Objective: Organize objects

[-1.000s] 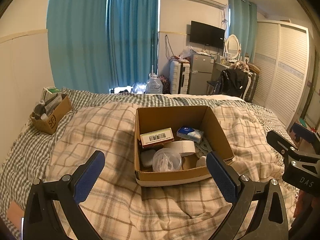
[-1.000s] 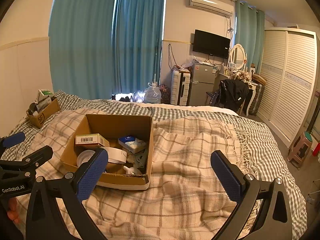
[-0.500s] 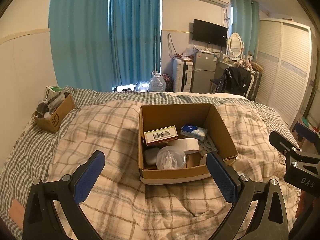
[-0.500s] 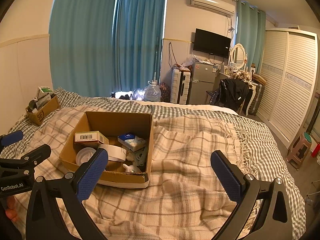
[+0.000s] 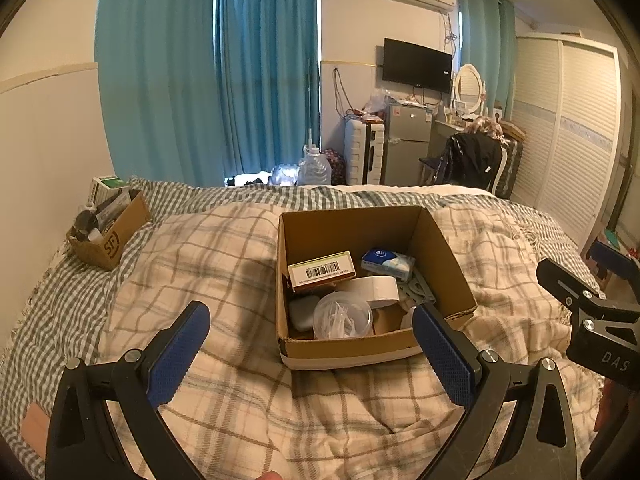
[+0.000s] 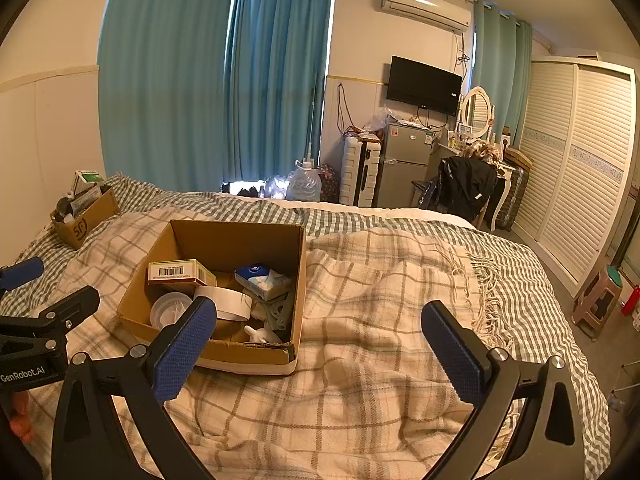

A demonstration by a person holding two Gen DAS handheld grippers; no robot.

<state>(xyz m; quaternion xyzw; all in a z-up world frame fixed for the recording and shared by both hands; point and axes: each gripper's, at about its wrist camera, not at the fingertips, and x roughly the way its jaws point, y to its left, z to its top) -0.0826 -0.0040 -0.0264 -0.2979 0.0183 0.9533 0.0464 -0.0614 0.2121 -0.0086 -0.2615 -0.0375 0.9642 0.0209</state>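
Note:
An open cardboard box (image 5: 448,248) (image 6: 172,248) sits on the plaid blanket in the middle of the bed. It holds a barcoded carton (image 5: 322,270) (image 6: 178,272), a blue-white tissue pack (image 5: 388,260) (image 6: 262,278), a white tape roll (image 5: 378,290) (image 6: 228,302), a clear round tub (image 5: 342,316) (image 6: 170,308), a grey case (image 5: 302,310) and a small white bottle (image 6: 260,334). My left gripper (image 5: 310,350) is open and empty, just short of the box's near wall. My right gripper (image 6: 318,344) is open and empty, over the blanket to the right of the box.
A smaller cardboard box (image 5: 116,236) (image 6: 86,220) with bottles and cartons stands at the bed's far left by the wall. The plaid blanket (image 6: 380,320) covers a checked sheet. Beyond the bed are a water jug, suitcase, fridge, chair and wardrobe. A stool (image 6: 596,304) stands on the right.
Both views have drifted slightly, so the box sits a little higher and to the right in the frames. Both grippers stay open and empty.

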